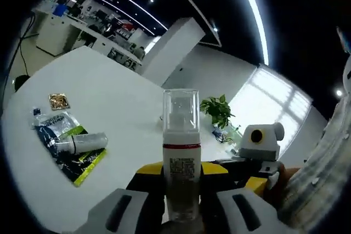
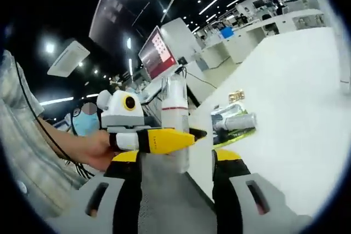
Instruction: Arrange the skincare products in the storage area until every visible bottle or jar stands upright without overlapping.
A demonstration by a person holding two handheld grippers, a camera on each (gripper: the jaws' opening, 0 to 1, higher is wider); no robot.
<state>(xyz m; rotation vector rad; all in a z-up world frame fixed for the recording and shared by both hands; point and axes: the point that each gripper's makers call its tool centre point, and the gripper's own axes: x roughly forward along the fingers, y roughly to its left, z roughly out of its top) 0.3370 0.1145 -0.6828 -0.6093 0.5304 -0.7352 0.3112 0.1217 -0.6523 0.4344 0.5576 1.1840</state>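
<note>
A white pump bottle (image 1: 182, 152) with a red band and a clear cap stands upright between my left gripper's (image 1: 182, 178) jaws, which are shut on its lower body. In the right gripper view the same bottle (image 2: 175, 108) hangs in the air off the table's edge, with the left gripper's yellow jaw (image 2: 162, 140) across it. My right gripper (image 2: 175, 157) is open, its jaws wide apart and nothing touching them. A small grey bottle (image 1: 83, 143) (image 2: 237, 121) lies on its side on a dark pouch (image 1: 64, 154) with a green edge.
The white table (image 1: 115, 97) (image 2: 296, 97) also carries a small gold packet (image 1: 58, 101) (image 2: 236, 96) beyond the pouch. A green plant (image 1: 218, 110) stands at its far edge. A person's hand (image 2: 93, 149) holds the left gripper. The right gripper (image 1: 251, 176) shows at lower right.
</note>
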